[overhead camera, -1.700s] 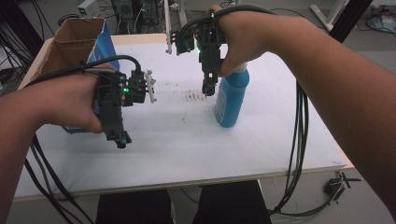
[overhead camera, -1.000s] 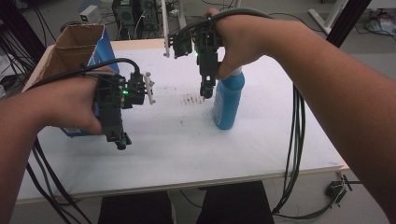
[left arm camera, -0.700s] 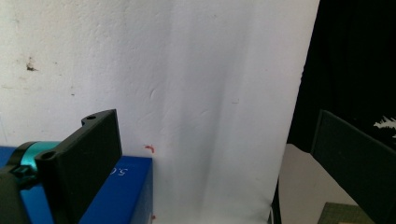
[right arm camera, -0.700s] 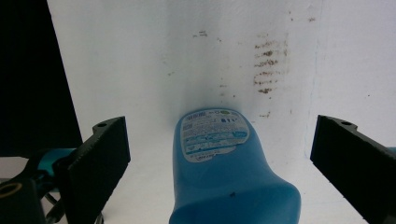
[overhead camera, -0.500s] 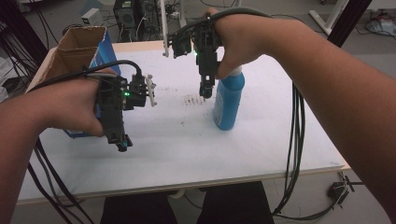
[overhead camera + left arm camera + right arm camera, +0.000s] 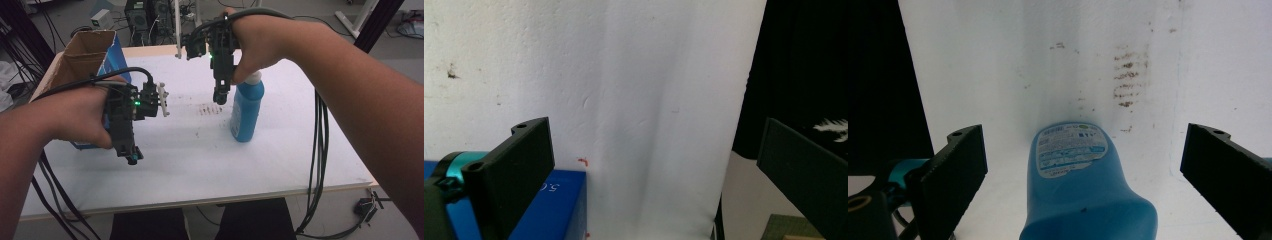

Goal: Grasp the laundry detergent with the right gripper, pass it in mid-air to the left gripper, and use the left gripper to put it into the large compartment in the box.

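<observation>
From the high view, a blue bottle (image 6: 247, 111) stands upright on the white bench (image 6: 280, 160), right of the middle, with a white cap at its top. The right gripper (image 6: 220, 96) hangs just beside the bottle's upper part, on its left, pointing down at the bench; the right hand (image 6: 255, 42) that carries it sits above the cap. Just left of the bottle's foot, a patch of brown marks (image 6: 206, 109) stains the bench. The left gripper (image 6: 131, 156) is held over the bench's left part, well apart from the bottle, its tip pointing toward the near edge, with a small green light lit on its body. Behind the left hand (image 6: 75, 117) stands an open cardboard box (image 6: 82, 55) with a blue side. Black cables (image 6: 317, 150) trail off the right edge of the bench.

In the left gripper view, the two black jaws stand wide apart with nothing between them. Between them lies bare white bench, ending at its edge on the right, with dark cloth beyond. A blue box corner (image 6: 559, 207) shows at the lower left beside the left jaw.

In the right gripper view, the jaws stand wide apart. The blue bottle (image 6: 1083, 200) rises between them from the bottom edge, touching neither jaw, its printed label (image 6: 1070, 150) facing the camera. The brown marks (image 6: 1125, 75) lie on the bench beyond it.
</observation>
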`<state>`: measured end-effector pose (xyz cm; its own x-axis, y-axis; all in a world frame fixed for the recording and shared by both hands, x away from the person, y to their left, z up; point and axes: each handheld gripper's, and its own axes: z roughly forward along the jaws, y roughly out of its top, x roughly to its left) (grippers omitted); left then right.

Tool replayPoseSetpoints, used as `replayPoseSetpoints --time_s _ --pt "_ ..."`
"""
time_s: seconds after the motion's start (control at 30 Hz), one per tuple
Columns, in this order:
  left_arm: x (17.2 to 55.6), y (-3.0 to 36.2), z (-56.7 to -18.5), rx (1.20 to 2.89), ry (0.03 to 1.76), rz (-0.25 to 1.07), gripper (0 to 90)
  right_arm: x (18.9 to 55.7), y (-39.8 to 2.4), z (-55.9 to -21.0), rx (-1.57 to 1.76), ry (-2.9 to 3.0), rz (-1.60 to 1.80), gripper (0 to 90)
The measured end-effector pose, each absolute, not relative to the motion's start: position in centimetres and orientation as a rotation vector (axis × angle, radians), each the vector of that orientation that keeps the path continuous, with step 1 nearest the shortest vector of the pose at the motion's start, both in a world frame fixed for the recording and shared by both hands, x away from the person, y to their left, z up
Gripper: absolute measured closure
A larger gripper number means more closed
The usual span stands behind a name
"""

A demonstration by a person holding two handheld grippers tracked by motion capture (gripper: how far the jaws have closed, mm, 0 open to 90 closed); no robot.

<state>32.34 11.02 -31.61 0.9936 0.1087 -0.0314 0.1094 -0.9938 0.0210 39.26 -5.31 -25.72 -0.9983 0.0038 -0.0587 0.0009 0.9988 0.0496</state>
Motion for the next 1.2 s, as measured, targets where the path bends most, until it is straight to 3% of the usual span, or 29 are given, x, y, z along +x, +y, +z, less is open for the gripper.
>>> replayPoseSetpoints --time_s 0.73,1.2 --pt "31.7 10.9 -31.2 3.112 0.128 -0.021 1.7 41.9 -9.7 -22.9 0.500 2.841 0.494 4.1" --pt "31.2 9.6 -30.6 3.124 0.081 -0.001 1.7 39.5 -19.3 -22.1 0.899 2.535 0.985 4.0"
